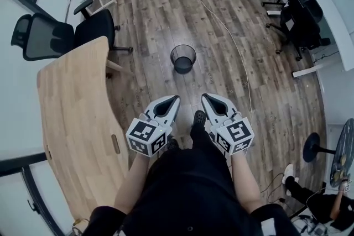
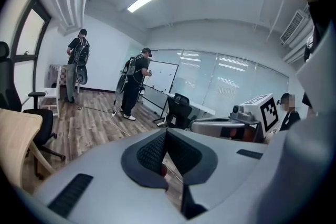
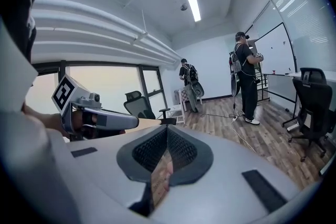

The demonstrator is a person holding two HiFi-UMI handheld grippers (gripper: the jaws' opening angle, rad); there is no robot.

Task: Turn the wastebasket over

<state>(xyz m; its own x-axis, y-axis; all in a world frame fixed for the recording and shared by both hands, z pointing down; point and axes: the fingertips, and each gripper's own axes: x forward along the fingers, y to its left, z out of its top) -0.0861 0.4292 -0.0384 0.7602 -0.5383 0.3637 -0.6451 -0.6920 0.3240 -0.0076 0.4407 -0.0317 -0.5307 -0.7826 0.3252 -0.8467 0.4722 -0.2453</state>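
head view looks steeply down on a wood-plank floor [image 1: 149, 14] where the black wire-mesh wastebasket [image 1: 183, 58] stands upright. its round open mouth faces up toward the camera and its base sits on the boards, so its long axis runs vertical, floor to ceiling. it narrows slightly toward the bottom.

the left gripper [image 1: 175, 99] and the right gripper [image 1: 206, 96] are held side by side in front of the person's body, both pointing forward and a little down. the basket is ahead of both, well apart from the tips, in the lane between the two and somewhat nearer the left gripper's line. neither gripper touches it.

left gripper view shows that gripper's jaws together, dark ribbed pad against dark ribbed pad, meeting in a thin seam. right gripper view shows the same for the right one: jaws closed on each other, only a sliver of floor seen below the seam. each carries its marker cube [image 1: 146, 137] at the rear, close to the person's forearms.

a shoe [image 1: 199, 117] sits on the floor between the two grippers, just behind their tips. left of the left gripper runs a pale wooden table [image 1: 72, 119], with a black office chair [image 1: 55, 36] beyond its far end. a thin white cable [image 1: 232, 41] curves across the floor ahead and right of the right gripper, passing to the right of the basket.
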